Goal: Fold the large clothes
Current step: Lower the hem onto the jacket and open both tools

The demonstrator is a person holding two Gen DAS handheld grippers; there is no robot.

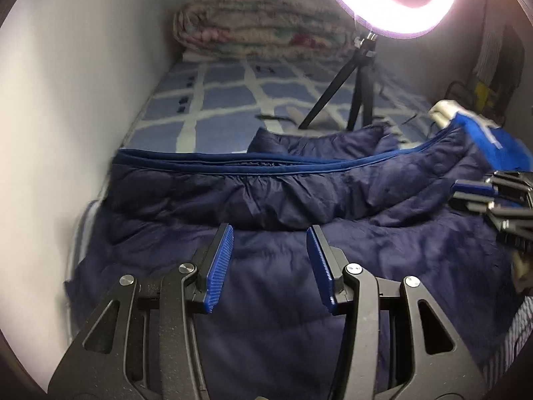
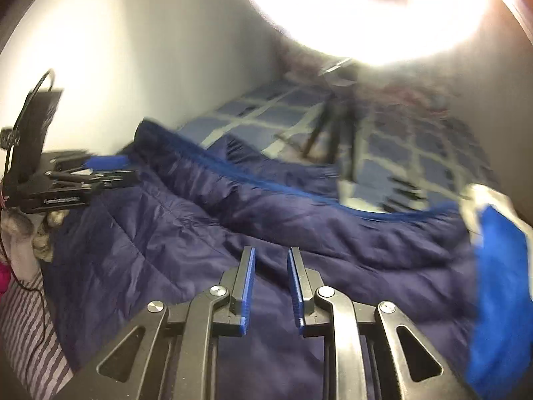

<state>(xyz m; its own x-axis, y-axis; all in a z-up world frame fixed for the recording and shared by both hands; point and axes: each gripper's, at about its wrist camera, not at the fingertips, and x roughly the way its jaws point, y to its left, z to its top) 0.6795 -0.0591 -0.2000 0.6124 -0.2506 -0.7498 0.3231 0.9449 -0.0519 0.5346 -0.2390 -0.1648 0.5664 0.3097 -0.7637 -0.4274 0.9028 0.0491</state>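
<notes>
A: On the bed (image 1: 213,100), right up against the wall (image 1: 66,100): navy puffy jacket (image 1: 266,200), spread across the checked sheet, zipper edge running along the far side. Blue lining (image 2: 499,283) poking out on the right.

B: And the tongs?

A: Left tongs (image 1: 269,260) spread wide, hovering just over the jacket, pinching nothing. Right tongs (image 2: 271,283) parted too, narrower gap, also nothing between the pads, sitting above the near half of the jacket.

B: Anything else around?

A: Ring light (image 1: 389,0) on a small tripod (image 1: 353,93) past the jacket, rolled floral blanket (image 1: 260,23) at the far end. Right view pretty blurry.
</notes>
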